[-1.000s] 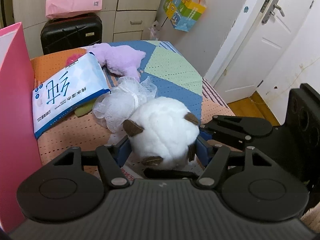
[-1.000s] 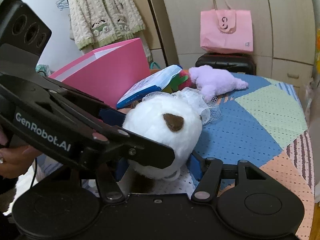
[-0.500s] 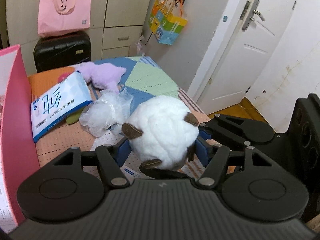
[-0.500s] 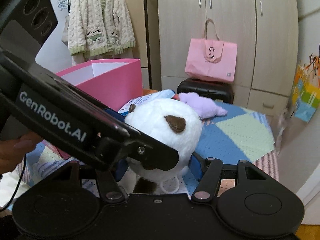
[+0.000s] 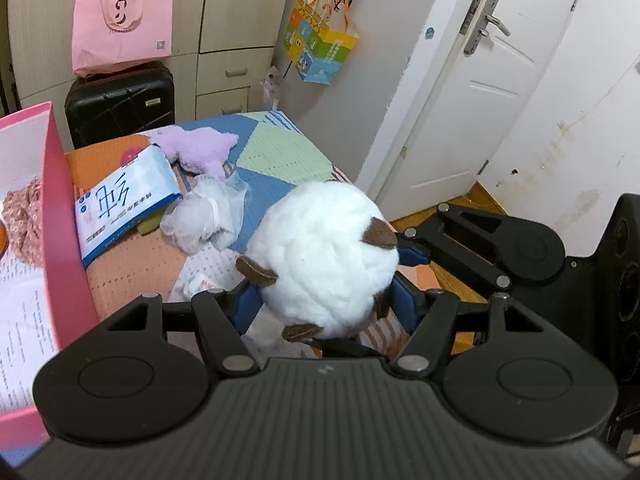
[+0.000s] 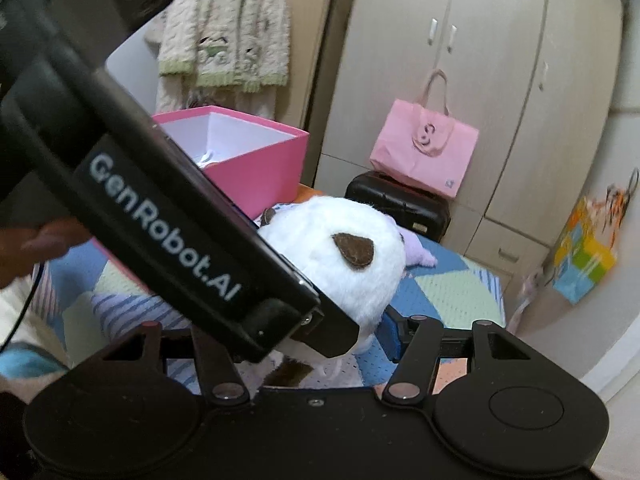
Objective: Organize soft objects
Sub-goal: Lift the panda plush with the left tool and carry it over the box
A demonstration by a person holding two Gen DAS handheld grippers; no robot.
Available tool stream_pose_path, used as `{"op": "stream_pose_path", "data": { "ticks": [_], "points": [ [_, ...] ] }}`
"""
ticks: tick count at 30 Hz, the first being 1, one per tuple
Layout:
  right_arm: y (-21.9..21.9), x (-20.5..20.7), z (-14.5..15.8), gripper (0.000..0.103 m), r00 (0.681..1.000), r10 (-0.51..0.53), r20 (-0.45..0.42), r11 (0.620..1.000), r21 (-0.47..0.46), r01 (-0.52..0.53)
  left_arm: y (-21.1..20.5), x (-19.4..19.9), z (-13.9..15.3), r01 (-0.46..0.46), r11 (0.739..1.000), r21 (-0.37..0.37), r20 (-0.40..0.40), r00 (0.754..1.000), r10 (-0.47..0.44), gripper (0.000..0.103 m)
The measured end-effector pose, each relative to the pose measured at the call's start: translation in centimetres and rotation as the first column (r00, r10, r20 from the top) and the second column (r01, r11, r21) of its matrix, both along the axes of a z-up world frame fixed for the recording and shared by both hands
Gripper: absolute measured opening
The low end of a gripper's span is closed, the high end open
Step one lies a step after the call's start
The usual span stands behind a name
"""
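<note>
A round white plush toy point(image 5: 324, 256) with brown felt ears hangs above the patchwork cover, held from two sides. My left gripper point(image 5: 326, 300) is shut on it, blue pads point(image 5: 246, 306) pressing its lower flanks. My right gripper point(image 6: 316, 332) is shut on the same white plush toy point(image 6: 344, 260). One right blue pad point(image 6: 394, 328) shows; the other is hidden behind the left gripper's body point(image 6: 180, 232). The open pink box point(image 5: 60, 208) stands at the left, also seen as the pink box point(image 6: 256, 168) behind the plush.
On the patchwork cover point(image 5: 280, 152) lie a purple plush point(image 5: 196, 148), a white mesh puff point(image 5: 208, 212) and a blue-white tissue pack point(image 5: 120, 200). A black suitcase point(image 5: 120, 100) with a pink bag point(image 5: 122, 24) stands behind. A white door point(image 5: 460, 100) is at the right.
Both grippers have lifted the white plush up off the cover and toward the pink box. The right gripper's view has rolled, and the box's inside now shows.
</note>
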State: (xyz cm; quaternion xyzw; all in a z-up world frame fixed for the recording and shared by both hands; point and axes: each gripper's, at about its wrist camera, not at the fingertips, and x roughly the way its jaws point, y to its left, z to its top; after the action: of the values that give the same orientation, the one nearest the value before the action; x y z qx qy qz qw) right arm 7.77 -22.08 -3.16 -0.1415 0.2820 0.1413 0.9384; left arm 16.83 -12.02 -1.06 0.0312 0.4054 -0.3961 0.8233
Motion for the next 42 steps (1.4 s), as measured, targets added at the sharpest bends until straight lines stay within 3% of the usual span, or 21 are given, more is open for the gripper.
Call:
{"op": "stream_pose_path", "data": {
  "ticks": [11,24,35,42],
  "points": [
    [3.1,-1.2,2.0,0.064,0.995,0.051,-0.083,0.998,0.025,-0.049,3.2,-2.6,1.4,-0.012,0.999,0.037,-0.023,1.0,0.012,0.065],
    [7.0,-2.5,3.7,0.064,0.966,0.176,-0.187,0.975,0.169,-0.145,9.9,-4.9,2.6,-0.099,0.995,0.002,-0.112,0.989,0.099,0.065],
    [11.3,-0.1,5.4,0.065,0.939,0.268,-0.213,0.946,0.241,-0.216,15.4,-4.3,4.4,-0.162,0.987,0.0,-0.095,0.982,0.161,0.065],
    [13.3,2.9,6.8,0.066,0.939,0.3,-0.17,0.931,0.265,-0.249,17.9,-2.3,6.5,-0.208,0.978,-0.01,-0.046,0.977,0.208,0.065]
  ]
}}
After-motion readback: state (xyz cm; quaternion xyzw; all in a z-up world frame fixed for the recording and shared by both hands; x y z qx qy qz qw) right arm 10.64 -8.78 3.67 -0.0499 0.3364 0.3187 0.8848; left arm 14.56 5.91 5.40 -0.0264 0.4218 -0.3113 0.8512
